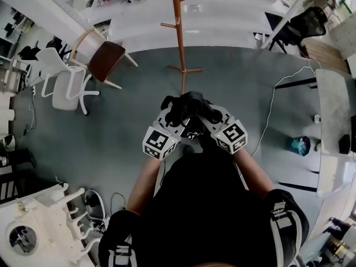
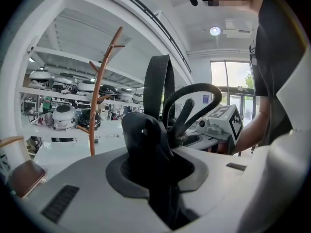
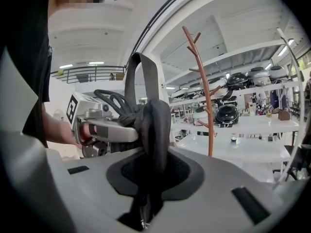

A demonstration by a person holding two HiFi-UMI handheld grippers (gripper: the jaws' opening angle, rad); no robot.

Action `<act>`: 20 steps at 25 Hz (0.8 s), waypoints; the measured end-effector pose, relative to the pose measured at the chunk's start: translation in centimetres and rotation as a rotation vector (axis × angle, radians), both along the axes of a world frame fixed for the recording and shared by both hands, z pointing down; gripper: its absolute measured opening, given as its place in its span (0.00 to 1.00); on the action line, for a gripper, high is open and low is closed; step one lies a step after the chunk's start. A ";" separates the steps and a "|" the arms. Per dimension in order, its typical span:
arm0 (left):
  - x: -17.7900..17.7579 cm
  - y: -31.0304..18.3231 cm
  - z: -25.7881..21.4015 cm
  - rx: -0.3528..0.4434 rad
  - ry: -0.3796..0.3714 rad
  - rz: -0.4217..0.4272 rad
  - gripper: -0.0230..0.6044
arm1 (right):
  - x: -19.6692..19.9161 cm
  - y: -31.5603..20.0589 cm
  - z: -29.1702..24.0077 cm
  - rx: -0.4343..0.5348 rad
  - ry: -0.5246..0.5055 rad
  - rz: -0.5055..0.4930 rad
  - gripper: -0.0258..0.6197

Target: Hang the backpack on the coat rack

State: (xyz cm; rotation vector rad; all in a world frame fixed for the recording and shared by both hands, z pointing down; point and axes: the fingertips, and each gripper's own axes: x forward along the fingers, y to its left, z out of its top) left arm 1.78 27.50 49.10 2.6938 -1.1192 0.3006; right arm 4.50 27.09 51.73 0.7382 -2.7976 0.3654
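Hanging between two grippers at the centre of the head view, a black fabric backpack [image 1: 188,105] with webbing straps is being held above the grey floor [image 1: 111,127]. The left gripper [image 1: 171,113] is pinching a fold of the bag's black cloth, and the right gripper [image 1: 207,114] is pinching another fold just beside it. A slender brown wooden coat rack [image 1: 178,32] with branching pegs is standing ahead at top centre, well apart from the bag. This appears to be the carrying step. Next, a strap loop will probably need raising to a peg and slipping over it.
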 end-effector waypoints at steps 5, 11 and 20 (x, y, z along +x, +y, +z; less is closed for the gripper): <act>0.5 -3.6 -0.1 -0.009 -0.015 -0.033 0.21 | 0.6 -3.7 0.1 -0.011 -0.006 -0.032 0.17; 1.8 -8.3 -0.3 -0.013 -0.019 -0.087 0.21 | 1.8 -8.7 -0.3 -0.007 -0.011 -0.082 0.17; 2.8 -13.1 -0.9 -0.017 -0.006 -0.184 0.21 | 2.7 -13.4 -0.6 -0.019 -0.005 -0.195 0.17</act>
